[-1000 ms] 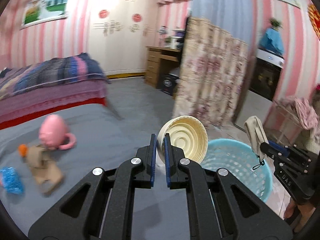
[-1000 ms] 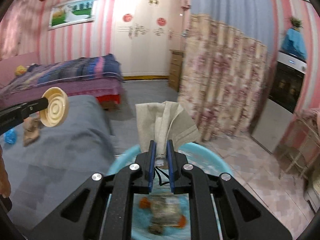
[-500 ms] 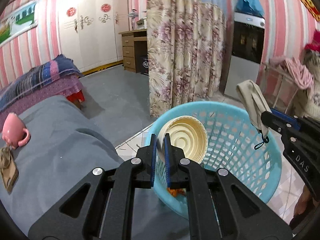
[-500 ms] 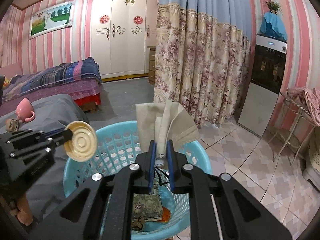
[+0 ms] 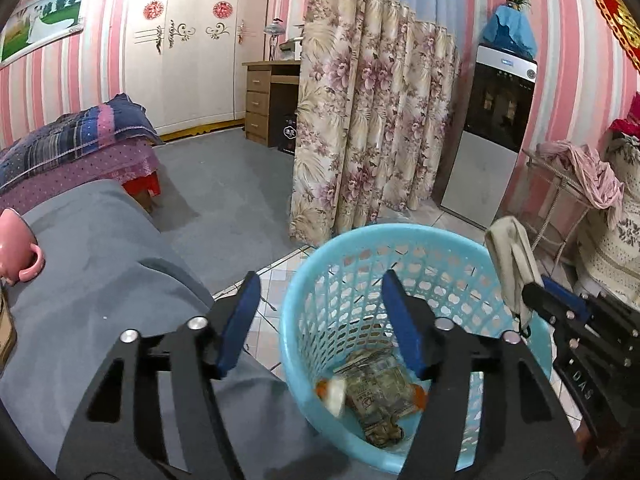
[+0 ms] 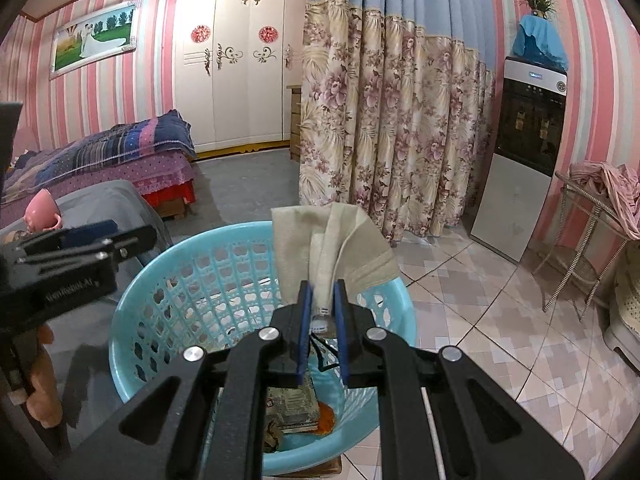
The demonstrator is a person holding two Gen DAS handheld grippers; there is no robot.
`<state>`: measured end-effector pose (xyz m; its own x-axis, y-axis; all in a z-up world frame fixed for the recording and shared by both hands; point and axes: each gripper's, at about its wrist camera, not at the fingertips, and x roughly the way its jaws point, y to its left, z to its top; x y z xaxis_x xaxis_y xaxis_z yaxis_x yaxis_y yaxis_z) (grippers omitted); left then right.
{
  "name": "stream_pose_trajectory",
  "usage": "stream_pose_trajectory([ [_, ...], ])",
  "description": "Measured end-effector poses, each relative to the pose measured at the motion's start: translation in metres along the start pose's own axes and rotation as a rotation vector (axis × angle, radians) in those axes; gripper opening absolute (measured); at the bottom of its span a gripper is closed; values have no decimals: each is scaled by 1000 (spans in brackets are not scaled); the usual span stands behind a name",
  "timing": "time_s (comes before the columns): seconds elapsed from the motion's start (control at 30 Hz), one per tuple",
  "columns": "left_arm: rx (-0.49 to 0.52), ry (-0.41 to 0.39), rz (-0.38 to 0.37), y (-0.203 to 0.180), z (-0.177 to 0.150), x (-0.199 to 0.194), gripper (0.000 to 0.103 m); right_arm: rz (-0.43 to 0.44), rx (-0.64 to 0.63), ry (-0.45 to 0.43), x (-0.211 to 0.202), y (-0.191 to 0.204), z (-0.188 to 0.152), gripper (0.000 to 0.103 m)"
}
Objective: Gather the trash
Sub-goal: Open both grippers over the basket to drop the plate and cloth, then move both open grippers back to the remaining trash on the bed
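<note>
A: What takes up most of the room?
B: A flowered curtain [image 6: 384, 128] at twelve o'clock, a white wardrobe [image 6: 236, 68] at eleven, and a bed with a striped blanket [image 6: 108, 148] at nine. A water dispenser [image 6: 520, 152] stands at two o'clock.

A: And close in?
B: A grey-covered surface [image 5: 96, 280] at eight o'clock in the left wrist view, with a pink cup [image 5: 18, 248] on it. Just beside it, on the tiled floor, is a light blue basket [image 5: 304, 280].

A: What is inside the basket?
B: A printed packet [image 5: 380, 388], orange scraps, and a blurred pale object [image 5: 336, 394] at its left. The packet's print is too small to read.

A: The left gripper [image 5: 320, 320]?
B: Its jaws are opening, spread wide over the basket's rim, with nothing between them.

A: The right gripper [image 6: 322, 312]?
B: Clamped tight on a beige face mask [image 6: 332, 248], which stands up above the basket at twelve o'clock; its black ear loop hangs below.

A: Any writing?
B: "DAS" on the right gripper's side in the left view. Lettering on the left gripper's side in the right view is blurred.
</note>
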<state>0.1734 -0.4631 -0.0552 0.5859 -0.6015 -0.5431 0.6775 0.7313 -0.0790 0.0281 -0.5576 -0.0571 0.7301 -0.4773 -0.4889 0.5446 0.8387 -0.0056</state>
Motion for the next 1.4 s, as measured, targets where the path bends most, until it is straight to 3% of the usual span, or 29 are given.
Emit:
stream_pose_trajectory([
  [0.2, -30, -20, 51, 19, 4, -9, 84, 1, 8, 19, 5, 4, -5, 12],
  [0.47, -74, -11, 99, 50, 3, -20, 90, -29, 38, 6, 13, 16, -7, 18],
  [0.53, -63, -16, 125, 56, 2, -24, 91, -55, 28, -1, 15, 22, -9, 49],
  [0.6, -61, -14, 138, 63, 2, -27, 91, -73, 18, -8, 15, 26, -10, 63],
  [0.67, -64, -10, 148, 71, 1, -31, 91, -86, 15, -10, 15, 29, -12, 66],
  [0.73, -73, -5, 154, 79, 0, -34, 92, -111, 15, -12, 13, 32, -11, 83],
  [0.9, -108, 0, 170, 102, -2, -49, 95, -127, 25, -38, 3, 41, -3, 97],
  [1.23, -173, -18, 243, 165, 2, -93, 97, -51, 41, -79, -12, 78, 25, 98],
  [1.4, -215, -22, 305, 208, 0, -116, 97, 60, 25, -59, -7, 119, 28, 98],
])
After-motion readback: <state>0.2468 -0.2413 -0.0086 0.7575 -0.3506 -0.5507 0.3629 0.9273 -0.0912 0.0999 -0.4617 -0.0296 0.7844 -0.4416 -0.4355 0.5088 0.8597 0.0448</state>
